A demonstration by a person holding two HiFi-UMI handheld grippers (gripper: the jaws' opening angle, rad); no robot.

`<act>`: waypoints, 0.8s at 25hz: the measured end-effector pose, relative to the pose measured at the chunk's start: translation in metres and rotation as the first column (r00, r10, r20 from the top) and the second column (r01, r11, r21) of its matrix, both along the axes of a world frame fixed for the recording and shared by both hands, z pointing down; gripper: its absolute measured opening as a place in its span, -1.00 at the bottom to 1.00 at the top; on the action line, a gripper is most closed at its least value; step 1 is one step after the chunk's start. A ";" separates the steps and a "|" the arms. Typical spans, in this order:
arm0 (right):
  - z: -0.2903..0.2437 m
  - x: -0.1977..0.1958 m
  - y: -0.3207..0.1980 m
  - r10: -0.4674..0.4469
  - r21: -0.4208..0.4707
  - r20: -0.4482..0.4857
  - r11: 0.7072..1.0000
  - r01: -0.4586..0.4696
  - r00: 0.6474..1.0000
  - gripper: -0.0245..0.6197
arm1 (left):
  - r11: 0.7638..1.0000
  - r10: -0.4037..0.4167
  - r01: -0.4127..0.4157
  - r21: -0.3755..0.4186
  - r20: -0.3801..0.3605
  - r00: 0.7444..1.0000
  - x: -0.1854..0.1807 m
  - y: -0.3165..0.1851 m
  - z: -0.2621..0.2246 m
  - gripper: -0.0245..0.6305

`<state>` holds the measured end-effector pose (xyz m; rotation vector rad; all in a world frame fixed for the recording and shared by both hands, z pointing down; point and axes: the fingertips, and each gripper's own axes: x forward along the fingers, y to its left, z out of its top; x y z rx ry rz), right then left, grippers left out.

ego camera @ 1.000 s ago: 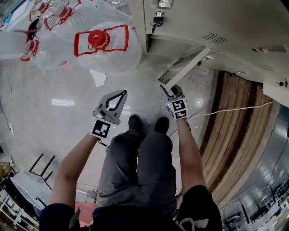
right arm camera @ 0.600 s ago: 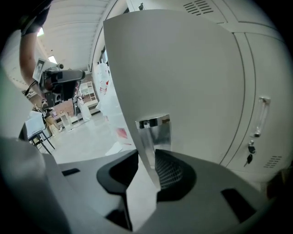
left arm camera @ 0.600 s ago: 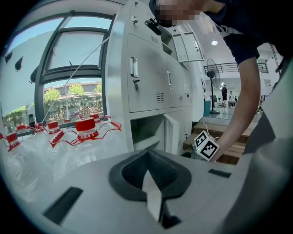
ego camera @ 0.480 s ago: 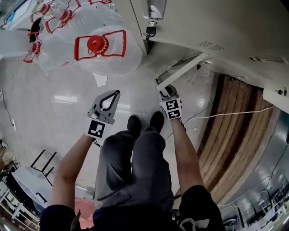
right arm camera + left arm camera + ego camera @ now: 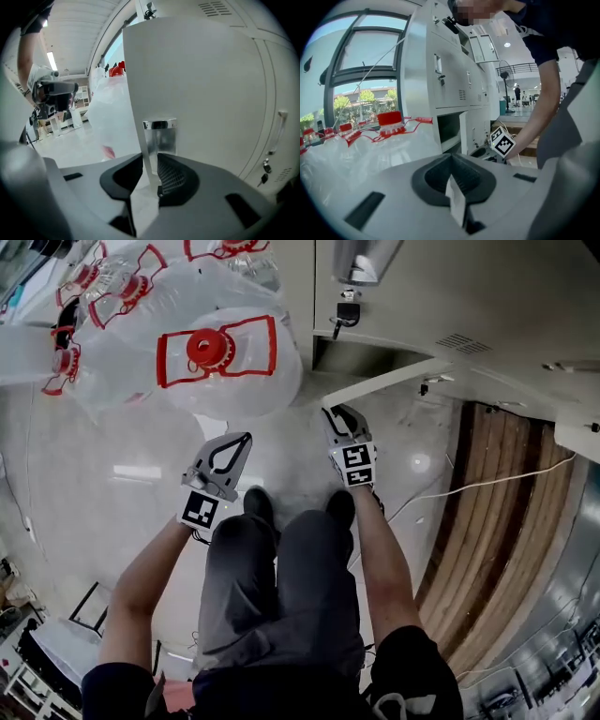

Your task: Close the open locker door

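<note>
R gripper [image 5: 339, 418] jaws closing on locker door [image 5: 384, 382] edge, door btwn pads; L gripper [image 5: 240, 441] clenched, empty, well apart from door.

**Right gripper closing on the door edge, left gripper shut and empty**

The right gripper [image 5: 150, 164] points forward with its jaws closing on the edge of the locker door [image 5: 197, 79]. The edge stands upright between them, a pad against each side. Behind the jaws sits the marker cube [image 5: 356, 465], and the bare right forearm [image 5: 380, 559] runs nearly straight back from it.

The left gripper [image 5: 451, 157] is level with the right and well apart from it. Its jaws meet at the tips with nothing between them. The left forearm [image 5: 141, 587] angles outward behind it, bent at the elbow.
</note>
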<state>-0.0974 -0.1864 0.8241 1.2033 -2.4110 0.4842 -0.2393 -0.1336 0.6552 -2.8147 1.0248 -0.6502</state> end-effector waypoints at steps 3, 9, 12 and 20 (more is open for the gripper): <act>0.000 -0.004 -0.014 0.045 0.045 0.004 0.998 -0.045 0.999 -0.64 | 0.999 -0.046 0.045 -0.015 -0.049 0.998 -0.016 -0.003 0.019 -0.92; -0.001 -0.005 -0.033 0.073 0.095 0.017 0.993 -0.074 0.997 -0.79 | 0.996 -0.093 0.091 -0.018 -0.101 0.991 -0.033 0.001 0.038 -0.92; 0.000 -0.007 -0.040 0.080 0.107 0.017 0.991 -0.082 0.997 -0.81 | 0.990 -0.138 0.130 -0.062 -0.143 0.980 -0.037 0.005 0.047 -0.92; -0.001 -0.010 -0.055 0.102 0.123 0.019 0.987 -0.103 0.995 -0.82 | 0.981 -0.187 0.177 -0.078 -0.158 0.969 -0.051 0.000 0.050 -0.92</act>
